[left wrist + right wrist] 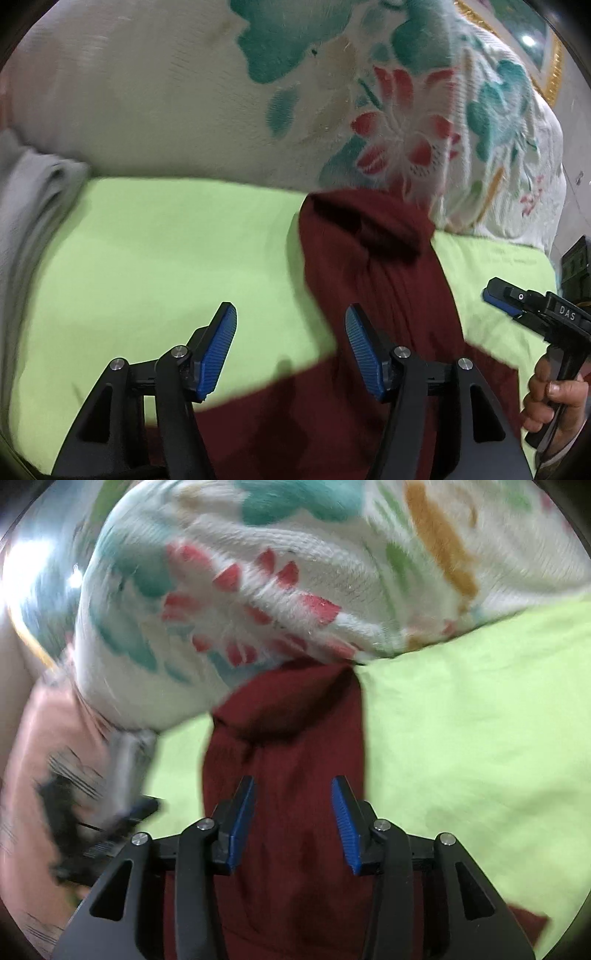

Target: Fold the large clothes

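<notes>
Lying on the lime-green sheet (155, 251), the maroon garment (373, 266) runs lengthwise up to the floral blanket (388, 122). The left gripper (291, 341) hovers over its edge, fingers wide and empty. The right gripper (293, 821) hangs above the cloth, fingers likewise spread, gripping nothing.

Your garment (373, 266) is a deep maroon, plain all over, no print. It's lying on a lime-green sheet (155, 251), also plain. The blanket (177, 92) behind is off-white with teal leaves, red lotus-type flowers and some mustard and light green streaks. There's a plain grey cloth (29, 192) too. Both your grippers are black with ribbed blue pads (347, 827).
</notes>
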`<act>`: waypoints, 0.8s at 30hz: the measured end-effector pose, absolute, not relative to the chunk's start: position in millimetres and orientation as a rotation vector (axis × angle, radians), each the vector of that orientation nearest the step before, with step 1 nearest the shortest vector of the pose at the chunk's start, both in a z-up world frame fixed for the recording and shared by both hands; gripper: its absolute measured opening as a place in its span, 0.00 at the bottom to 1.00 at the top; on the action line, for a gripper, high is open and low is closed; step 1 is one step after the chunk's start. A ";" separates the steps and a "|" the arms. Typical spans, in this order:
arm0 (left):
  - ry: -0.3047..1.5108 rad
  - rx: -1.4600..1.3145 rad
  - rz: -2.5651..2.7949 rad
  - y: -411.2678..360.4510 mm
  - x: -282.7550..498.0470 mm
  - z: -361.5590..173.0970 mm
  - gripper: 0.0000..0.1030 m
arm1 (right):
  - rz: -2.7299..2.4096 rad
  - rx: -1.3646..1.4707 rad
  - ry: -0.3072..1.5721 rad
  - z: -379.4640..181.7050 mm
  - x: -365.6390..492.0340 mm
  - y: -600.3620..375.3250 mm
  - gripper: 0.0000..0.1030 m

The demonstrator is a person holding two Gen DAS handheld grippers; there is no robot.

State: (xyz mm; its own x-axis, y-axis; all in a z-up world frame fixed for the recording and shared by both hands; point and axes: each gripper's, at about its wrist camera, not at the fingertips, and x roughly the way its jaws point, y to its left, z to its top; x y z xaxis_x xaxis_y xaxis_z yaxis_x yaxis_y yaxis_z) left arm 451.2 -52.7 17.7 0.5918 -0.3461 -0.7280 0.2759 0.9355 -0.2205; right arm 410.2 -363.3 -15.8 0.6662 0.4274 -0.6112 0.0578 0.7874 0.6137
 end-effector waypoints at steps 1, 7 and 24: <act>0.874 -0.085 -0.365 -59.3 468.0 15.2 0.60 | 0.230 0.671 0.831 -18.8 422.8 -367.0 0.43; 0.903 0.010 -0.352 -85.8 537.6 -4.9 0.60 | 0.145 0.577 0.848 -27.4 482.5 -373.1 0.43; 0.766 -0.002 -0.486 -102.0 543.4 19.6 0.02 | 0.191 0.433 0.780 1.8 486.2 -359.1 0.03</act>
State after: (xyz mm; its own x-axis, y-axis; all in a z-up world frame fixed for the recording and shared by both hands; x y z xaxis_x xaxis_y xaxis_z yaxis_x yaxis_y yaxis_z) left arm 543.4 -102.0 19.6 0.6159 -0.4227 -0.6648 0.4215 0.8897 -0.1752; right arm 486.2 -359.1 1.8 0.6992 0.3230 -0.6378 -0.0078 0.8955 0.4450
